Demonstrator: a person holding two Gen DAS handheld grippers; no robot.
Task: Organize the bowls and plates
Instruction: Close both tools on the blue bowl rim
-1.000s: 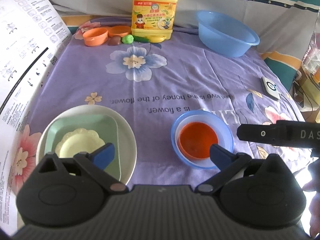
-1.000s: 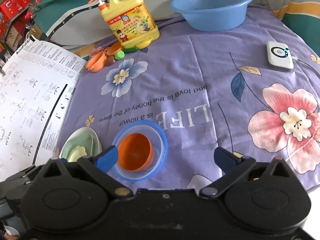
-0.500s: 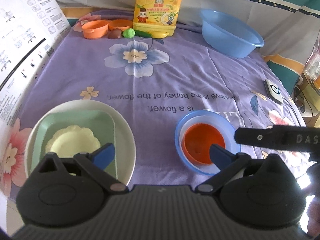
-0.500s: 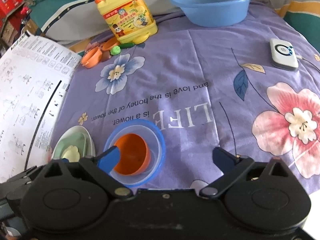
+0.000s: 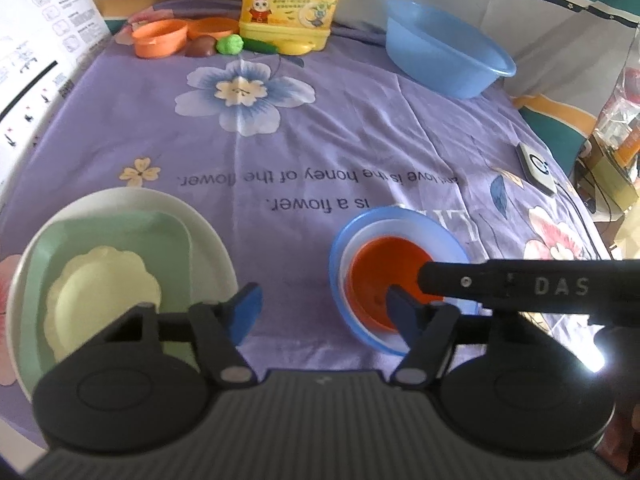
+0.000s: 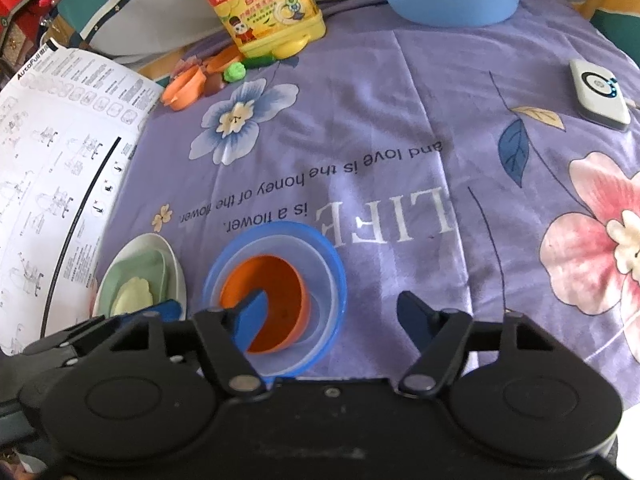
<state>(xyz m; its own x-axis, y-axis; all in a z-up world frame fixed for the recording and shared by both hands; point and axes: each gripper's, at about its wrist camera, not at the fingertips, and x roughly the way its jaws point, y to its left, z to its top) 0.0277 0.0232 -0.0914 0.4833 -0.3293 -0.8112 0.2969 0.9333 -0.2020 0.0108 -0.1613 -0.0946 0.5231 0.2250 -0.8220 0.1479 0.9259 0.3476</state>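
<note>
Left wrist: left gripper point(image 5: 320, 312) lower than a second ago, jaws closing on nothing, between plate stack point(image 5: 120, 280) and nested bowls point(image 5: 400, 276).

Right wrist: right gripper point(image 6: 334, 314) closing too, nothing gripped, left finger over orange bowl point(image 6: 276, 292). Likely pickup approach.

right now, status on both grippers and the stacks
Left gripper and right gripper closing, empty. Orange plastic bowl nested in blue bowl. Nothing blocking.

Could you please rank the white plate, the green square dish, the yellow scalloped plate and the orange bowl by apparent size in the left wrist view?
1. white plate
2. green square dish
3. yellow scalloped plate and orange bowl: they look alike, so no ranking.
</note>
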